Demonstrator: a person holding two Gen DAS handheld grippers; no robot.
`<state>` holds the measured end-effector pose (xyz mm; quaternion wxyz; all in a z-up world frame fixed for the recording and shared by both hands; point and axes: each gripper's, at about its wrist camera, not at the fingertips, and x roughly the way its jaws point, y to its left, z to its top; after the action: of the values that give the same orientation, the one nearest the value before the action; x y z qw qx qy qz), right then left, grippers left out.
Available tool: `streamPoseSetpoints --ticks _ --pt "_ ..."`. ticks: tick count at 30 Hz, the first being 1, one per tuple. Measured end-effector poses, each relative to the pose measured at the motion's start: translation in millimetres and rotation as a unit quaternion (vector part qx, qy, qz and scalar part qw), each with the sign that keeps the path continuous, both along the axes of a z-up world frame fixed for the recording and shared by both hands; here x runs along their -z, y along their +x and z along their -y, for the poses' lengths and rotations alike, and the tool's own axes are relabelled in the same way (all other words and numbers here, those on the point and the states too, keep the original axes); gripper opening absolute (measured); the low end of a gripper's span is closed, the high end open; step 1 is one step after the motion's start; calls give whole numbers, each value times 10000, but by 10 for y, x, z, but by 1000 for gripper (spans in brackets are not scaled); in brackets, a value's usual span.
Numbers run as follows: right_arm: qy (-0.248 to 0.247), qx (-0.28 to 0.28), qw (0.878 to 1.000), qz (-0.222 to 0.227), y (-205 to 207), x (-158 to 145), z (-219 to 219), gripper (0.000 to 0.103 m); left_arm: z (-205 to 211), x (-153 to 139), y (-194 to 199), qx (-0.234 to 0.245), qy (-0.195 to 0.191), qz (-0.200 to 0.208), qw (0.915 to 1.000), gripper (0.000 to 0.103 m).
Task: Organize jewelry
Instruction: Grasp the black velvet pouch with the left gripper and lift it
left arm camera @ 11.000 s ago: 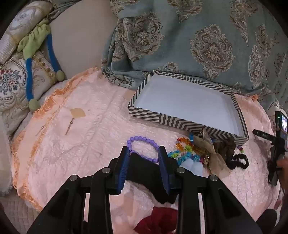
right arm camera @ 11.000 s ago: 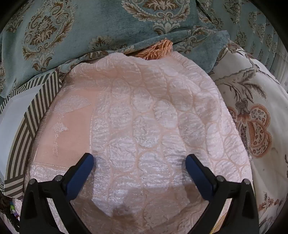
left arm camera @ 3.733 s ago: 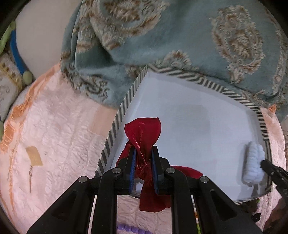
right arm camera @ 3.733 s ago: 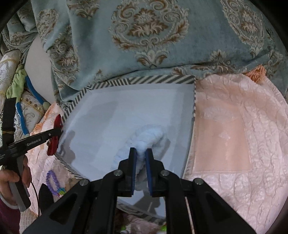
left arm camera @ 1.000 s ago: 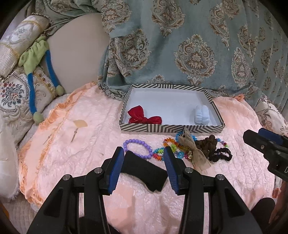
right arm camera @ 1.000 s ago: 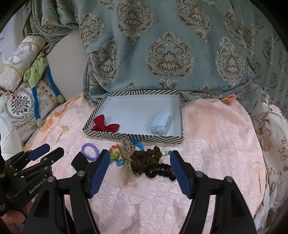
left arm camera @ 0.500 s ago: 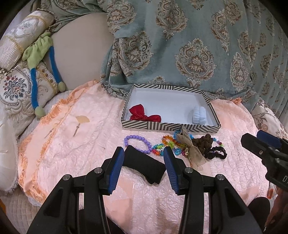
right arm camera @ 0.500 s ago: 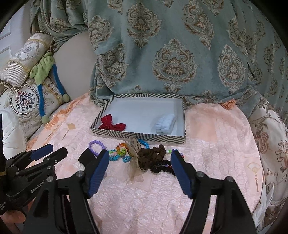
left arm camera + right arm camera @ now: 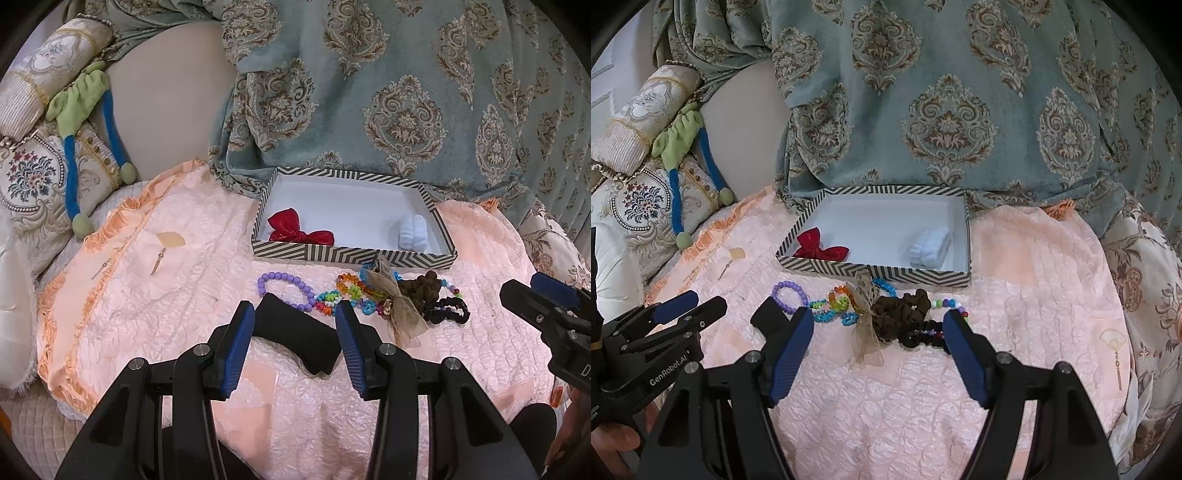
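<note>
Both tongs spread wide, holding nothing

The soft, light black band (image 9: 299, 338) lies on the bed under the left tongs (image 9: 293, 343); pinch its middle. The right tongs (image 9: 877, 356) hover over scrunchies (image 9: 905, 317).

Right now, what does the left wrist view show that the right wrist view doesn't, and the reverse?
Only the left wrist view: the left tongs from behind, open around the near end of a black fabric band without pressing it.

Only the right wrist view: the right tongs from behind, wide open over the brown scrunchie, and a person's hand on the left tool.

Both: the striped white-lined box holding a red velvet bow and a pale blue scrunchie, and a purple bead bracelet in front.
</note>
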<state>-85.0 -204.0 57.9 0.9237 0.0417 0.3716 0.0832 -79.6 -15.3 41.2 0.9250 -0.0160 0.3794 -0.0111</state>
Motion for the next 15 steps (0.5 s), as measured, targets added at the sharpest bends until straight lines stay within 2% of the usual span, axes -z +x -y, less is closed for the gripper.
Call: streamPoseSetpoints --ticks 3,8,12,15 --pt "-11 -4 10000 -36 6 26 15 76 -76 15 26 31 -157 -117 9998 29" --pt "-9 -91 9998 -150 17 114 68 76 -395 92 125 -205 -800 -447 9956 29" --pt "96 -56 9995 -300 65 238 152 76 -539 210 186 -280 -1306 -703 9885 29" --pt "220 -89 9989 -402 88 324 194 76 -591 338 240 -312 -1830 -951 9780 29"
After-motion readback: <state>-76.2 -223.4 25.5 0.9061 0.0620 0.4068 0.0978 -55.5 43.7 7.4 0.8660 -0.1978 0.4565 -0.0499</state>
